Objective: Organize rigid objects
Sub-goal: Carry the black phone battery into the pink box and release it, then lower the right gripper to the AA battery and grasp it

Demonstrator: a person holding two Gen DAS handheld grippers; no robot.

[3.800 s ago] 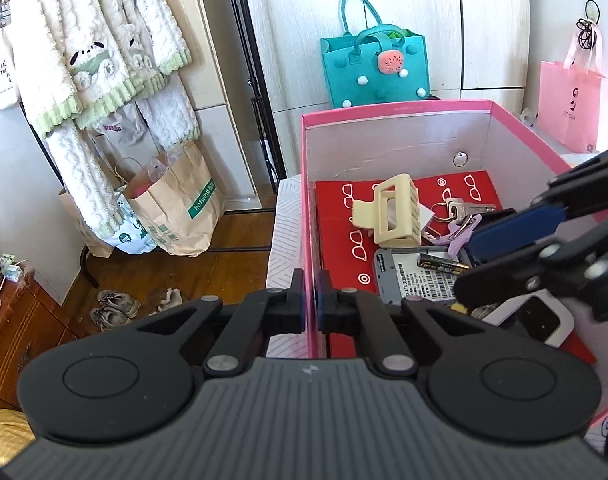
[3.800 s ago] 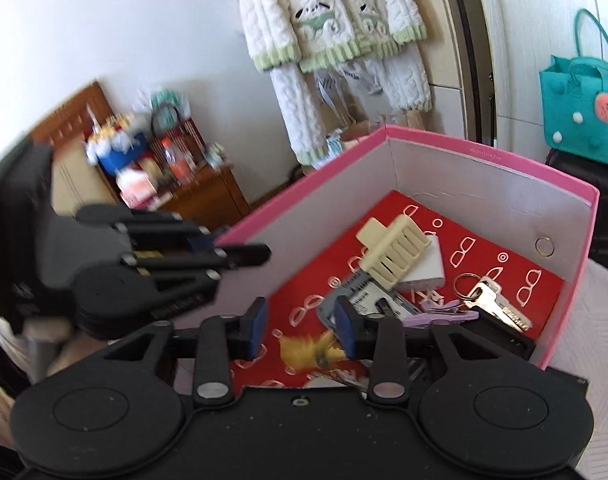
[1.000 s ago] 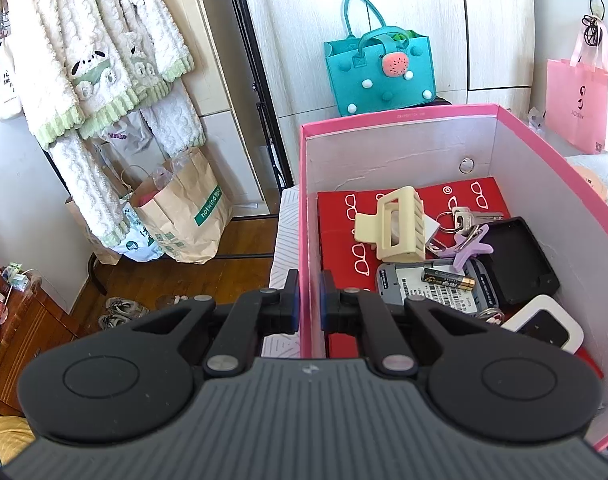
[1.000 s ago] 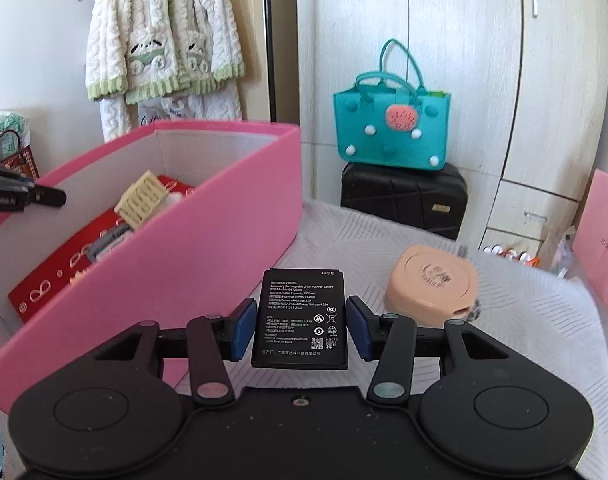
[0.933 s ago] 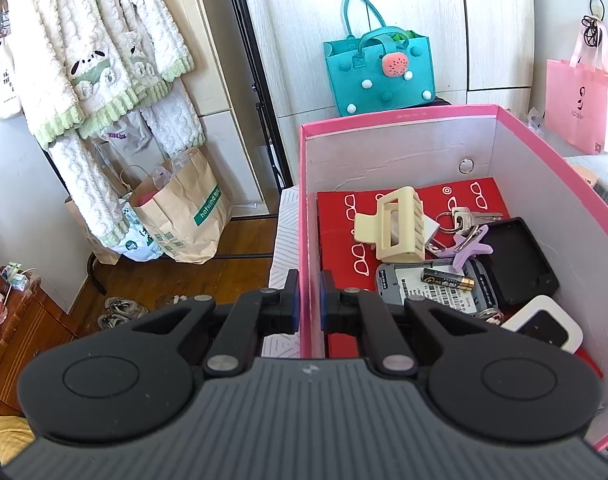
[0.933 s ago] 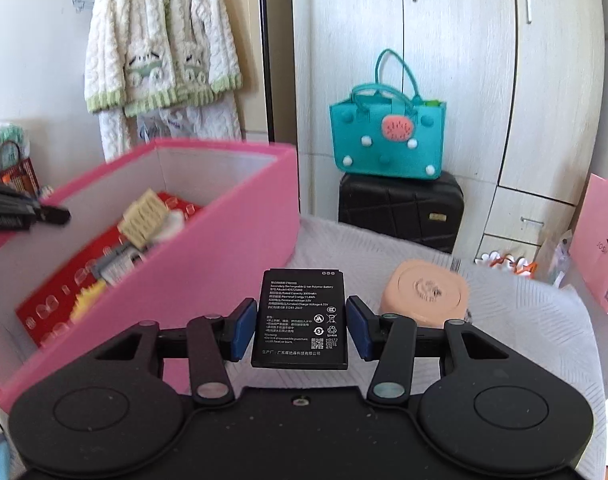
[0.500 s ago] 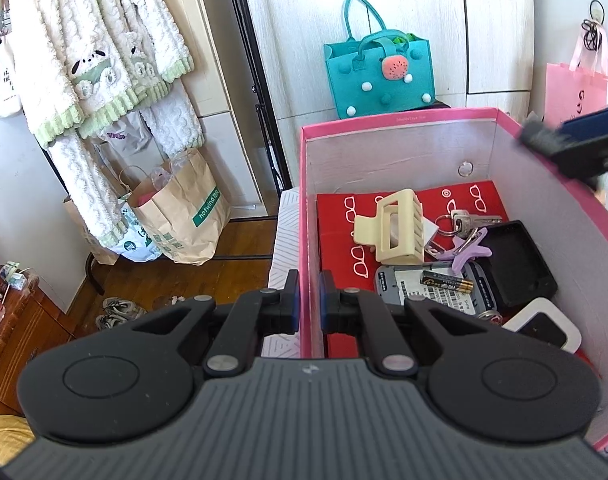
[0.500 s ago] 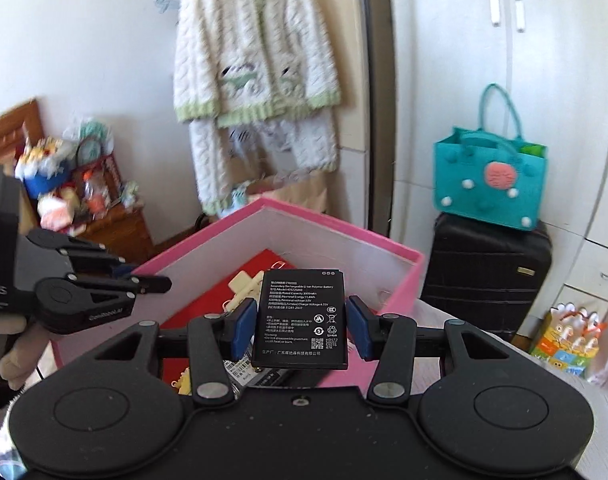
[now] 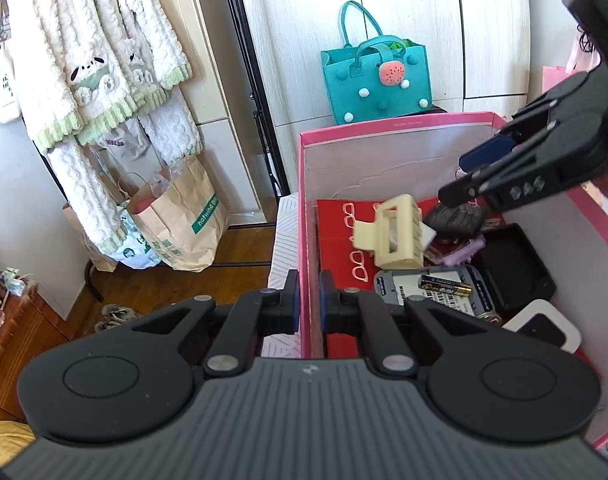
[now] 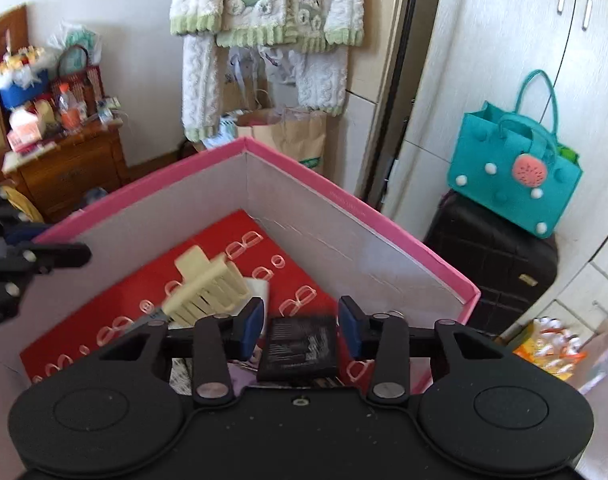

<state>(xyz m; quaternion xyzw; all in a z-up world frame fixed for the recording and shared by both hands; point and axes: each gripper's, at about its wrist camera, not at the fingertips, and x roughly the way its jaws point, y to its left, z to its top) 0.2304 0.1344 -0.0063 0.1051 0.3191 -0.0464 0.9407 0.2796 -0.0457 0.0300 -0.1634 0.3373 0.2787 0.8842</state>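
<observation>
My left gripper (image 9: 309, 300) is shut on the near wall of the pink box (image 9: 306, 208). My right gripper (image 10: 300, 326) hangs open over the box (image 10: 344, 204); it also shows in the left wrist view (image 9: 464, 178). The flat black battery (image 10: 298, 348) lies blurred below and between its fingers, free of them, and shows in the left wrist view (image 9: 456, 220) too. Inside the box lie a cream hair claw (image 9: 388, 238), an AA battery (image 9: 444, 284) on a grey labelled device (image 9: 404, 286), a black tray (image 9: 512, 264) and a white device (image 9: 544, 330).
A teal felt bag (image 9: 378, 80) sits on a black suitcase (image 10: 492, 256) behind the box. White knit clothes (image 9: 100, 56) hang on a rack at left, paper bags (image 9: 180, 224) under them. A wooden dresser (image 10: 64, 168) stands at far left.
My right gripper carried the black battery over the box, opened and let it go; the battery now drops inside. My left gripper has kept its hold on the box wall.
</observation>
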